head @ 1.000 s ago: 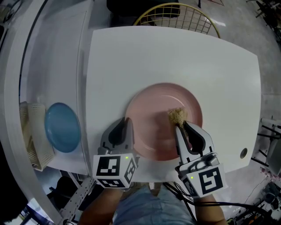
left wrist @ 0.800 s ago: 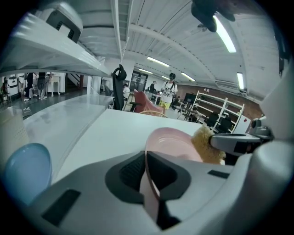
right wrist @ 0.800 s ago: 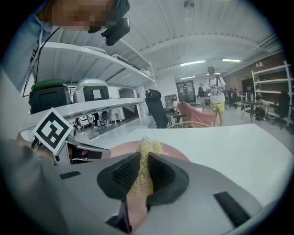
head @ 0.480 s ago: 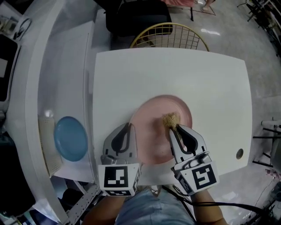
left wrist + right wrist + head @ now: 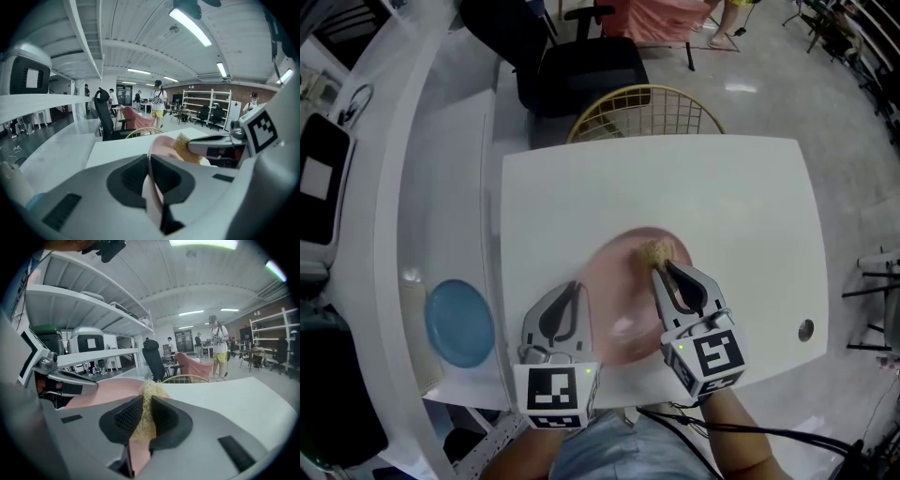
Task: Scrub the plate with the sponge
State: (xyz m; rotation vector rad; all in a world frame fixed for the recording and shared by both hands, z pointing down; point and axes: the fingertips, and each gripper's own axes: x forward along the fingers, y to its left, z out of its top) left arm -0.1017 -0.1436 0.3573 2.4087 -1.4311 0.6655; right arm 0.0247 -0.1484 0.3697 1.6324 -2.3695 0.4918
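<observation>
Left gripper (image 5: 149,165): fingers (image 5: 125,176) closed on near rim of pink plate (image 5: 163,144), rim held edge-on btwn pads. Right gripper (image 5: 146,404): fingers (image 5: 123,420) pinched on tan fibrous sponge (image 5: 149,392). Sponge tuft stuck out past my tips and bore on plate's inner face, toward far side of dish. No gap seen btwn sponge and plate in either gripper view.

Head view: both grippers side by side at my edge of white desk (image 5: 722,197), left on plate's near-left rim, right reaching across centre. Plate was at desk's near middle. Picture smeared there, so couldn't confirm whether plate lay flat or was tipped up. Blue plate (image 5: 459,323) on neighbouring surface to my left, well apart, not involved. Wire chair (image 5: 642,108) beyond desk's far edge.

Assessment: scrub step in hand, i.e. plate steadied and sponge in contact. No soil or suds visible, so progress can't be judged from surface. Next move req'd: firm hold on rim w/ left, sweep sponge across rest of face incl. near side and rim, w/ downward pressure. Risk: plate twisting out of rim pinch if right pushes too hard.
</observation>
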